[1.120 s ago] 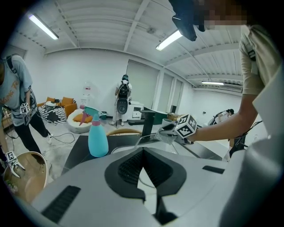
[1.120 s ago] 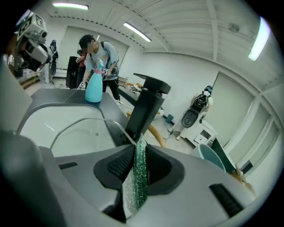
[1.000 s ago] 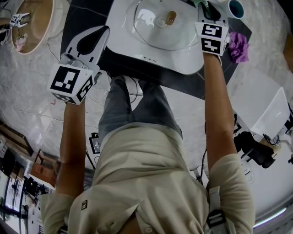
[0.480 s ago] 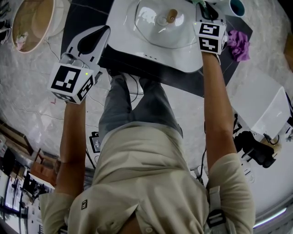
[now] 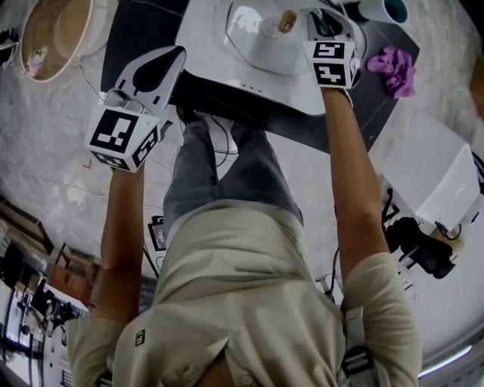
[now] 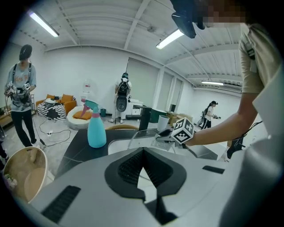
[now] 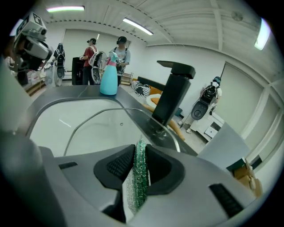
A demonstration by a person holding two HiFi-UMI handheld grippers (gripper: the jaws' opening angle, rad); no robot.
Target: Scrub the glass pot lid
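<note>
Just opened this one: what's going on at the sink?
A person stands at a white sink with a gripper in each hand. The right gripper is shut on a green scouring pad, held over the glass pot lid that lies in the basin, close to its knob. Whether the pad touches the glass cannot be told. The left gripper is shut, holds nothing, and is beside the sink, apart from the lid.

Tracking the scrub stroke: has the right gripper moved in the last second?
Yes. In the head view the right gripper has slid left, closer to the lid's knob and farther from the purple cloth, green scouring pad clamped in its jaws.
</note>
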